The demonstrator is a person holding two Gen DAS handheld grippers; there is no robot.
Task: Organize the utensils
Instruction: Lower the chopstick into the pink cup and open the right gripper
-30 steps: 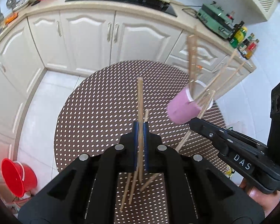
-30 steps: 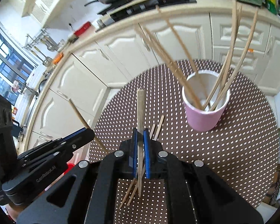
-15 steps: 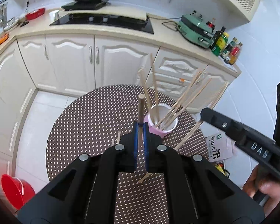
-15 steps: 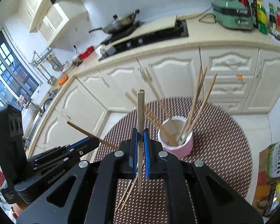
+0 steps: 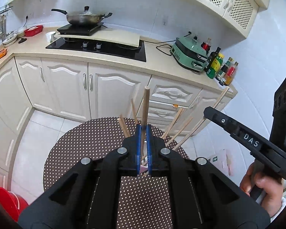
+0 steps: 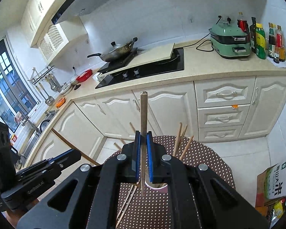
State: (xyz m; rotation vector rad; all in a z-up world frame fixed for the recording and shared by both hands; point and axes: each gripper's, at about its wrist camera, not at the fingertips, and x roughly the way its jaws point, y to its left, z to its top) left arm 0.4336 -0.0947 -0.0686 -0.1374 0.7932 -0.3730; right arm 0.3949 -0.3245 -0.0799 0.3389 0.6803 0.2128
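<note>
Looked forward and down from each gripper, close along its fingers. Faced the counter beyond a dotted table. Shared hob, wok, green cooker (the other gripper also showed at the frame's side).

You hold two tongs, the left tongs and the right tongs, with one chopstick pinched in each. One pink cup stands on one dotted round tabletop. One wok, one green cooker and one red bucket.
</note>
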